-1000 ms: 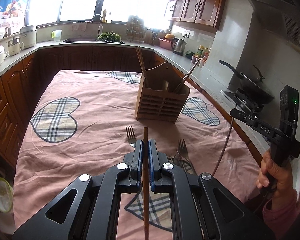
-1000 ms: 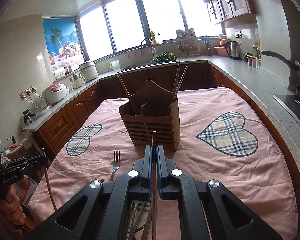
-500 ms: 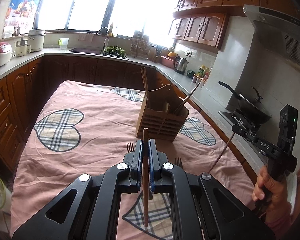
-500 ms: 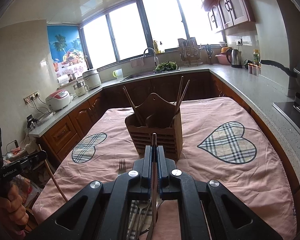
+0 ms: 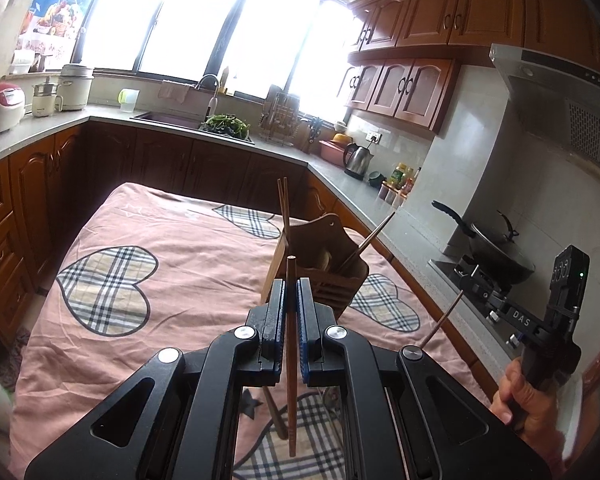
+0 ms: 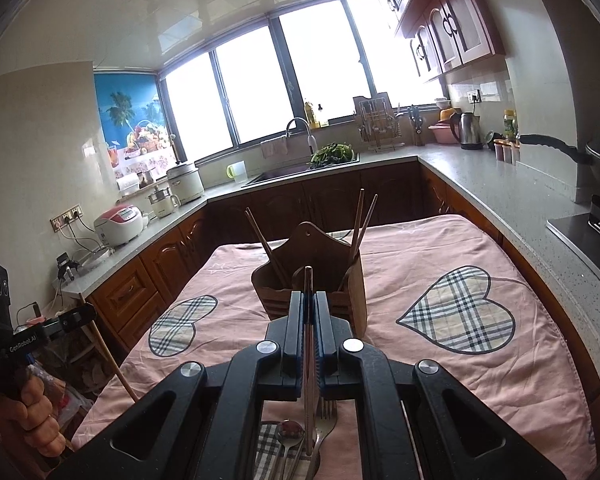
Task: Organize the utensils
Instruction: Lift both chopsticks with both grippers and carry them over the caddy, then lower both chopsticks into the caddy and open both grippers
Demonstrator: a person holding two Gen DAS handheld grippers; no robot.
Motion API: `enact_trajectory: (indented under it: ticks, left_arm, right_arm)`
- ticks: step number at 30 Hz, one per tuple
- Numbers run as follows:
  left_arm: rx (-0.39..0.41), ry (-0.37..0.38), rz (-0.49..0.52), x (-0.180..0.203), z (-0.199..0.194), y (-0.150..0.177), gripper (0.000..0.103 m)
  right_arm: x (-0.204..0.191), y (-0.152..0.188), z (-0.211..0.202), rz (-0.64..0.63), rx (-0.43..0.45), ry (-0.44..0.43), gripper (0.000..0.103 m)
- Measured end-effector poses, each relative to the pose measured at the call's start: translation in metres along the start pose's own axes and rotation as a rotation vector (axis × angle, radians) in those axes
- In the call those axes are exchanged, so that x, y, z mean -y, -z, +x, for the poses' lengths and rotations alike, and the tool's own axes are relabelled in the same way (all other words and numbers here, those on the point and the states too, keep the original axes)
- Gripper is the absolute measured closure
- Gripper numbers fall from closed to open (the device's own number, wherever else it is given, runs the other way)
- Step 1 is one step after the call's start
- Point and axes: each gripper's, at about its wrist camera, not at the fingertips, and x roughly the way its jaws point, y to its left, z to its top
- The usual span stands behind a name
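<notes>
While both grippers hang above the table's near edge, left gripper [image 5: 291, 304] and right gripper [image 6: 309, 316] each clamp one chopstick [image 5: 291, 360] [image 6: 308, 360], facing the wooden holder [image 6: 340, 304].

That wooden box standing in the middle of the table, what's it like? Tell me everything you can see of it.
The wooden holder is a brown utensil caddy with slatted lower walls and a taller back panel, arched on top with a small hanging hole. It stands upright on the pink cloth with plaid hearts, past both grippers. Its inside looks divided into compartments. Chopsticks lean out of it: a pair on one side, more on the other. Neither gripper touches it.
</notes>
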Motion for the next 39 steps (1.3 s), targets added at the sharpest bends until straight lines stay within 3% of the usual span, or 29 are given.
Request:
enact_trajectory:
  ticks: [13, 26, 31, 39]
  left_arm:
    - [0.122, -0.004, 0.043, 0.026, 0.037, -0.054, 0.098]
    - [0.319, -0.003, 0.066, 0.041, 0.084, -0.106, 0.098]
    - [0.384, -0.018, 0.08, 0.043, 0.115, -0.11, 0.098]
    - [0.336, -0.055, 0.064, 0.025, 0.181, -0.083, 0.098]
  right_arm:
    - [0.006, -0.035, 0.026, 0.022, 0.074, 0.01, 0.099]
    - [0.025, -0.087, 0.059, 0.059, 0.226, 0.04, 0.099]
    - [0.024, -0.098, 0.075, 0.039, 0.292, 0.064, 0.099]
    - [0.027, -0.075, 0.122, 0.004, 0.25, 0.106, 0.099]
